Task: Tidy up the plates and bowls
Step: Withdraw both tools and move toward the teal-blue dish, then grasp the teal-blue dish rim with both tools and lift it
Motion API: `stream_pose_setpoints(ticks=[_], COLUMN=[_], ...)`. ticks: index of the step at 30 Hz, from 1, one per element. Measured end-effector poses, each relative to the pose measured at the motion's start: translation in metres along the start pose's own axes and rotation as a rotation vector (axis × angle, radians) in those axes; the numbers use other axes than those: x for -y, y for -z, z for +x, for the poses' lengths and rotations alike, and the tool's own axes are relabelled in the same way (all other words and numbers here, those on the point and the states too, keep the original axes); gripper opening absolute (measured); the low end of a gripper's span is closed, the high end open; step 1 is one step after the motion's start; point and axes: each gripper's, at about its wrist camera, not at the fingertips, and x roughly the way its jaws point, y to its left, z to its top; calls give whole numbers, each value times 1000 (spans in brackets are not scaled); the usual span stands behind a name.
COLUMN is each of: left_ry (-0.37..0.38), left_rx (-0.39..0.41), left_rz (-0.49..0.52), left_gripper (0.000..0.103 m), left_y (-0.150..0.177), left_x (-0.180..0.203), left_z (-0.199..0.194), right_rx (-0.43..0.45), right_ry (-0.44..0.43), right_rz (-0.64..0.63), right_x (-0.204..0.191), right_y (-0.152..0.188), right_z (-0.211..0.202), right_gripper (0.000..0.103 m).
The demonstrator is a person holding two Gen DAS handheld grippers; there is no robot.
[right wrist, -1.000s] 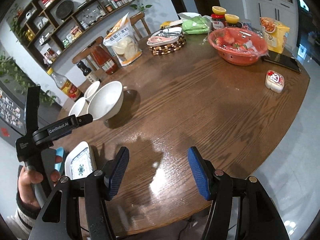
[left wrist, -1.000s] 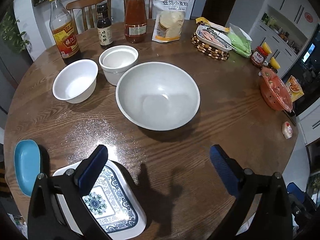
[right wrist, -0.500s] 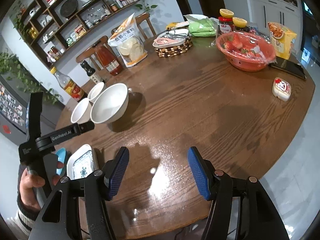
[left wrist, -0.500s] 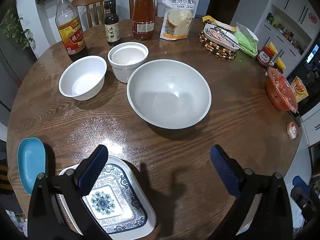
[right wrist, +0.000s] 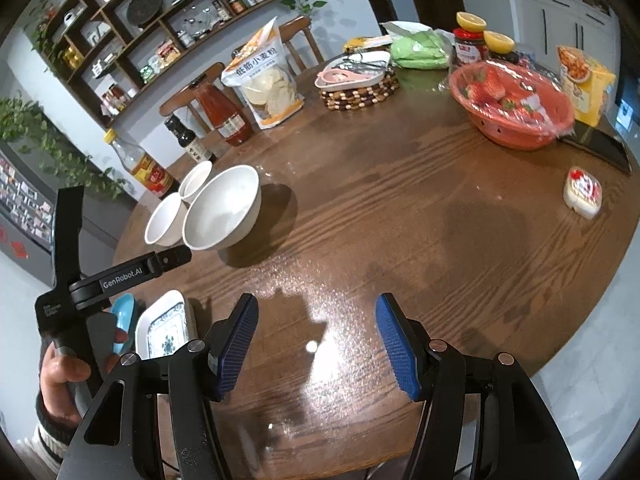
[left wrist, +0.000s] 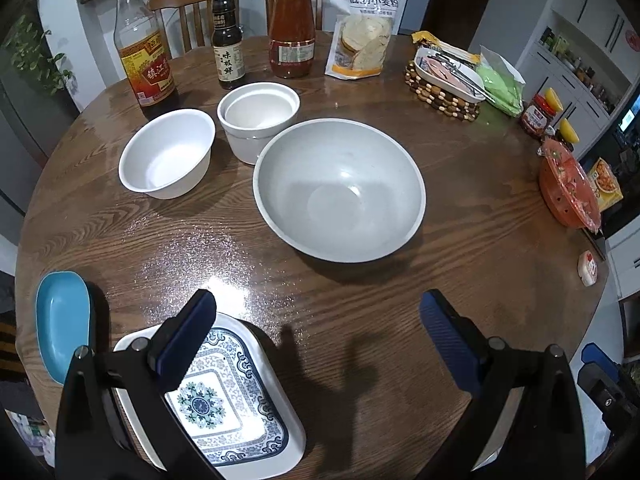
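A large grey bowl (left wrist: 340, 188) sits mid-table, with a white bowl (left wrist: 168, 152) to its left and a white ramekin (left wrist: 258, 116) behind them. A blue-patterned rectangular plate (left wrist: 232, 408) lies at the near edge, and a small blue dish (left wrist: 60, 328) lies left of it. My left gripper (left wrist: 316, 316) is open and empty, its left finger over the plate's corner. My right gripper (right wrist: 316, 312) hangs open over bare wood, right of the plate (right wrist: 164, 328) and well short of the grey bowl (right wrist: 222, 208).
Bottles (left wrist: 144, 52) and a flour bag (left wrist: 364, 28) line the table's far side. A woven trivet with a dish (left wrist: 444, 84) and a red strawberry basket (right wrist: 512, 108) stand to the right. A small packet (right wrist: 582, 196) lies near the right edge. A hand (right wrist: 60, 376) holds the left gripper's handle.
Both views have shifted slightly, and the right one has drawn back a little from the table. Nothing on the table has moved, and both grippers stay open.
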Motion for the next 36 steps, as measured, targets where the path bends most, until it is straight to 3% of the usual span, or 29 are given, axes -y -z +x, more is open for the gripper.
stream_pose_setpoints(ticks=[11, 19, 27, 33, 36], left_ry=[-13, -62, -186, -237, -264], left_rx=[80, 126, 129, 109, 157], left_rz=[-48, -111, -195, -266, -309], left_gripper=[102, 102, 102, 101, 101], left_y=[-4, -9, -18, -24, -21], left_x=[10, 9, 4, -6, -20], left_z=[-15, -13, 14, 30, 18], right_rx=[12, -37, -120, -168, -184], right_ry=[-48, -102, -161, -163, -224], right_rz=[-64, -102, -213, -264, -312], right_x=[3, 8, -21, -40, -59], right_y=[-31, -61, -91, -101, -100], right_z=[3, 34, 93, 124, 129], right_gripper=[62, 62, 62, 62, 62])
